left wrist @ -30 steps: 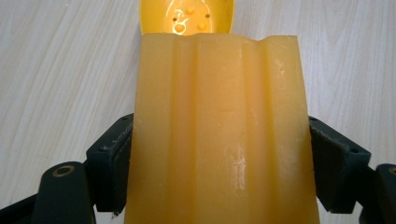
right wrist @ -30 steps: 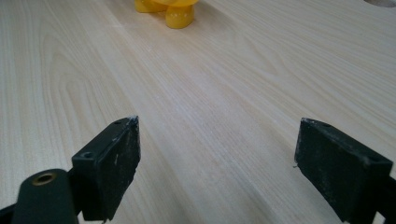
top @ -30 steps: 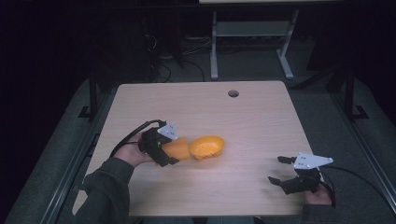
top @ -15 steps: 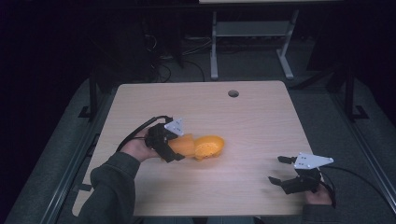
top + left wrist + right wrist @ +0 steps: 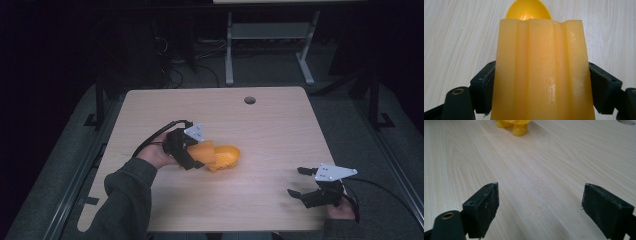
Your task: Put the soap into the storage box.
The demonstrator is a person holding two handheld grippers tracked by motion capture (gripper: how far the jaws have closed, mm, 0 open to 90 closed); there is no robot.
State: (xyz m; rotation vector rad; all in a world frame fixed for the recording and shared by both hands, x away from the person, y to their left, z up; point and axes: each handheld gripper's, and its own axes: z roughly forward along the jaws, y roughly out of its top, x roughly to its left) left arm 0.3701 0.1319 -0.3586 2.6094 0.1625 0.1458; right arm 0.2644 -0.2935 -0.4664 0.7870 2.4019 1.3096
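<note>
An orange-yellow plastic scoop [image 5: 225, 157] lies left of the table's middle, its rounded bowl pointing right. My left gripper [image 5: 196, 154] is shut on its broad ridged handle [image 5: 541, 75]; both black jaws press the handle's sides, and the yellow bowl [image 5: 527, 10] shows beyond it. My right gripper [image 5: 296, 181] rests low near the table's front right edge. It is open, with bare wood between its jaws [image 5: 540, 207]. From there the scoop [image 5: 514, 126] lies far ahead, apart from it.
The light wooden table [image 5: 280, 130] has a round cable hole [image 5: 249, 100] near its far edge. A grey metal stand [image 5: 270, 35] and cables sit on the dark floor behind. Black cables trail from both grippers.
My left hand has turned and shifted slightly right along the scoop's handle. The scoop has barely moved. The right gripper has stayed in place, still open.
</note>
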